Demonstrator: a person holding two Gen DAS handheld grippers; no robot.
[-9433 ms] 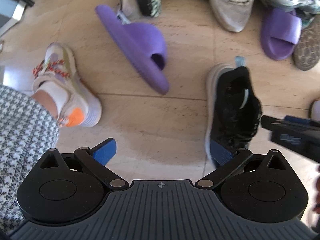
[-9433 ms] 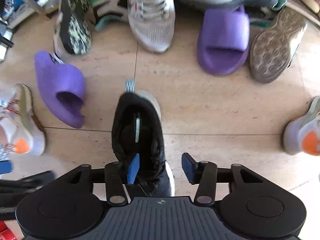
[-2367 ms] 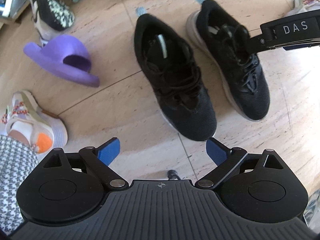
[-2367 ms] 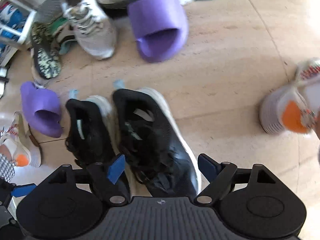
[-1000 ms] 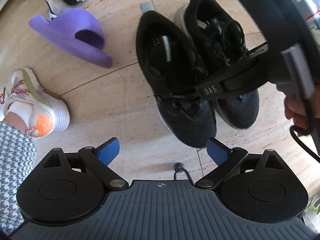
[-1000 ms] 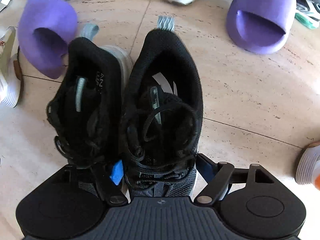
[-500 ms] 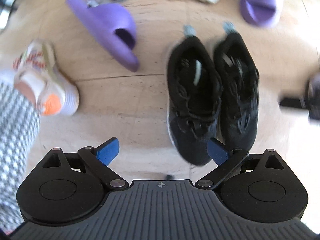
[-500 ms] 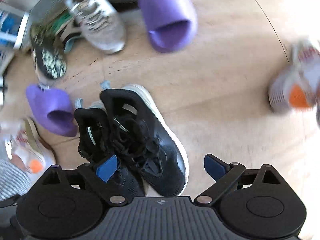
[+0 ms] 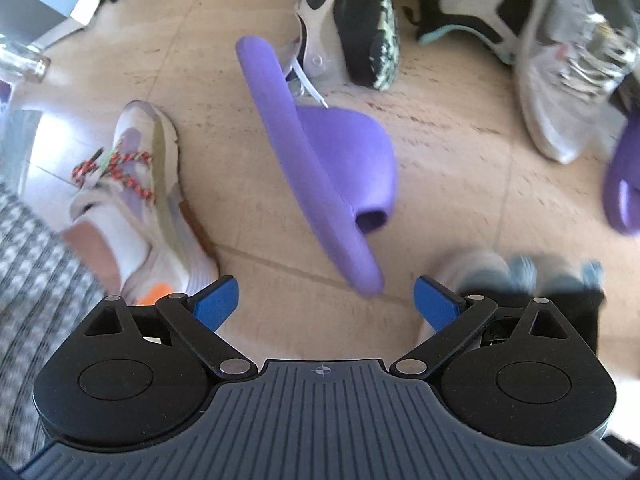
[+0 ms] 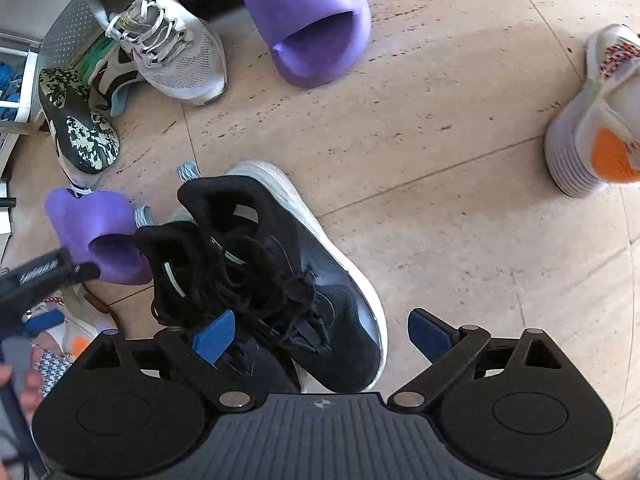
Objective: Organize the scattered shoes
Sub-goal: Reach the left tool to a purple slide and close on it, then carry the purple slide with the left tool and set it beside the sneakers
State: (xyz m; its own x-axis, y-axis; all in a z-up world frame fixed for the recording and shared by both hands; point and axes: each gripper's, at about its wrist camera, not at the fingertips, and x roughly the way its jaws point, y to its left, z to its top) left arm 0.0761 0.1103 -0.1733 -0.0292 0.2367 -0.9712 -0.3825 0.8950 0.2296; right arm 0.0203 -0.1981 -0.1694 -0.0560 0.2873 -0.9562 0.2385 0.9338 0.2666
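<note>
Below, two empty grippers over scattered shoes on a tiled floor.

Left gripper point(image 9: 326, 300) spread wide, clamped on nothing; purple slide point(image 9: 328, 168) just ahead of its fingertips, tipped on edge, toe end nearest. Right gripper point(image 10: 320, 330) likewise spread and empty; pair of black sneakers point(image 10: 256, 268) directly ahead, side by side and touching, heels away. Second purple slide point(image 10: 310, 24) well ahead of the right gripper, beside a grey sneaker point(image 10: 172, 48) and other loose shoes. Slide judged light, springy foam, slightly slick: best pinched across the strap or the raised sole edge. Sneakers judged soft-walled: best taken at the stiffer heel collar.
</note>
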